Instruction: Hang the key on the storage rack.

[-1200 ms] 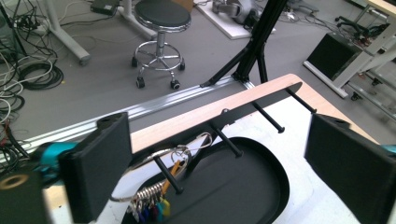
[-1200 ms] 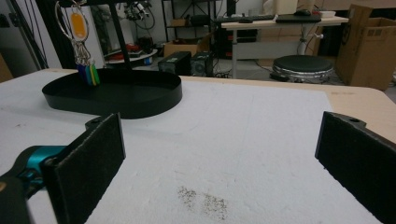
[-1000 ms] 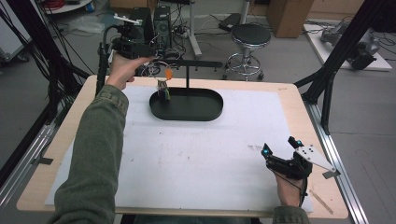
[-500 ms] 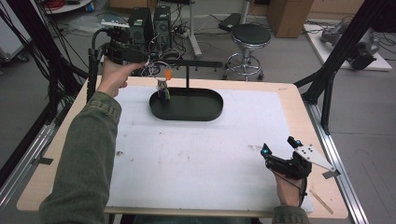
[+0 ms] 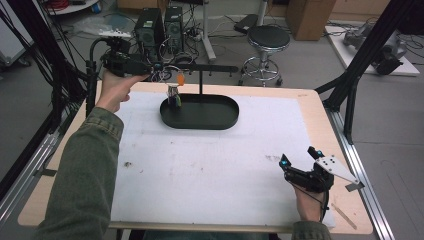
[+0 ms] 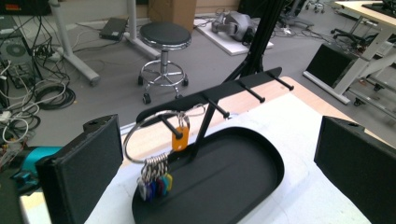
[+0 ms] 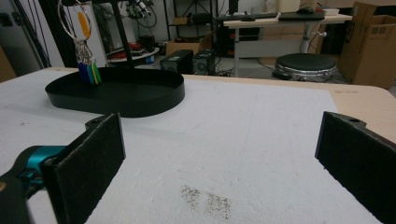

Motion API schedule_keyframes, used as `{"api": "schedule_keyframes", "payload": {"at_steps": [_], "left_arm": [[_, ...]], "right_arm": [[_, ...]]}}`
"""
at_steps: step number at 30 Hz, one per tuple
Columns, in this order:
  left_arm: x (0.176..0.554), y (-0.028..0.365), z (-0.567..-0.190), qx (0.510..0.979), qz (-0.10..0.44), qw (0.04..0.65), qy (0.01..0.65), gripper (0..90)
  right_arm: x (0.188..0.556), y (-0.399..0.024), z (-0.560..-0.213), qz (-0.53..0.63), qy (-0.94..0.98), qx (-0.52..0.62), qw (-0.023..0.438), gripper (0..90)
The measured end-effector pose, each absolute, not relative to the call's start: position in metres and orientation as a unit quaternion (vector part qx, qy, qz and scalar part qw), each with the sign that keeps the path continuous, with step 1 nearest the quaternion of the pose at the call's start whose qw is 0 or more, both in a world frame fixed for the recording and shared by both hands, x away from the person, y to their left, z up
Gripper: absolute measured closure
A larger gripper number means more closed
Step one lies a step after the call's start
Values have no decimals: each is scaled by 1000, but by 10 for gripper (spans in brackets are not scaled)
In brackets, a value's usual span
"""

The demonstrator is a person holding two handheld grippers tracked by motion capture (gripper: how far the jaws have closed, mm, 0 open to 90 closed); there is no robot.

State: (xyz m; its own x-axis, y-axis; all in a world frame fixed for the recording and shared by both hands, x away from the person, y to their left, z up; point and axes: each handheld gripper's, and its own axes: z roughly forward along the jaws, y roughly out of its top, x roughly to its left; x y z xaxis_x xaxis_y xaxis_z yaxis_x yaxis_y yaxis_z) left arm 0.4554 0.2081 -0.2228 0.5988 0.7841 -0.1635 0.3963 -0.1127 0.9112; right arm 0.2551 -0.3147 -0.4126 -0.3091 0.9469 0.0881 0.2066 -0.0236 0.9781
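Silver key ring (image 6: 154, 135) with coloured tags hangs on a peg of the black rack (image 6: 219, 91), left of centre in my left gripper view. My left gripper (image 6: 215, 172) gapes wide, empty, near it. My right gripper (image 5: 300, 170), lower right, rests wide open, empty.

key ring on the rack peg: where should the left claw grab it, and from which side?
Grip the big wire key ring on its bare lower-left arc, above the bunched small rings and coloured tags. Come from the peg's free tip, the side the open left claw already faces: the loop hangs freely over one peg of the rack, so it should slide straight off towards the claw.
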Motion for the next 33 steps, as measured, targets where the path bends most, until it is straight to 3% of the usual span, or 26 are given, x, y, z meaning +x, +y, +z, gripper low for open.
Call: {"api": "schedule_keyframes", "payload": {"at_steps": [33], "left_arm": [[411, 247, -257, 721, 201, 505, 430, 17]], "right_arm": [[257, -313, -413, 532, 613, 473, 343, 4]]}}
